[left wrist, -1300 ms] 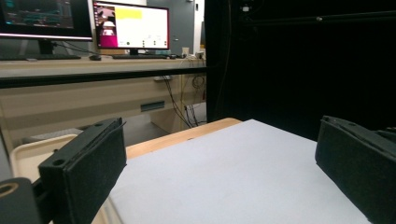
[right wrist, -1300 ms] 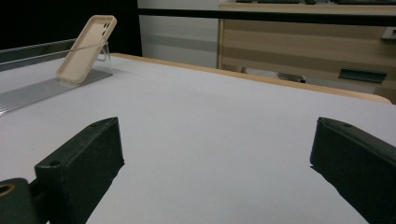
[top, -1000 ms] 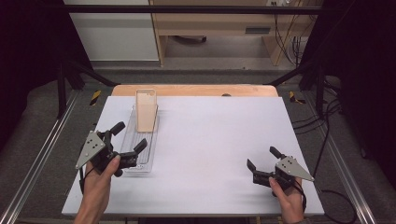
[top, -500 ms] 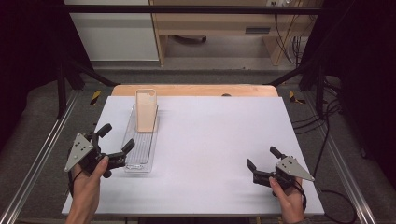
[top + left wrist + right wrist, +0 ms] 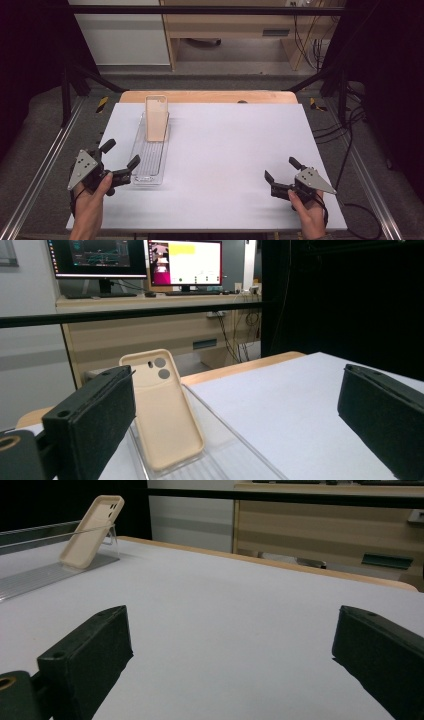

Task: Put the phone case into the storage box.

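Observation:
A beige phone case [image 5: 156,118] [image 5: 162,410] [image 5: 91,530] leans upright in the far end of a clear plastic tray [image 5: 148,156] [image 5: 225,455] [image 5: 35,577] on the white table top. My left gripper [image 5: 120,154] [image 5: 235,420] is open at the tray's near left corner, its jaws wide apart and holding nothing. At the near right of the table my right gripper [image 5: 281,169] [image 5: 230,655] is open too, low over bare white surface, far from the tray.
The white table top [image 5: 230,150] spreads wide between the two grippers. A wooden strip [image 5: 210,96] runs along its far edge. Metal frame rails [image 5: 47,160] flank both sides. Monitors [image 5: 137,260] and a desk stand beyond the table.
My left gripper has drawn back down and to the left, from over the tray's near end to its near left corner. The right gripper has stayed put.

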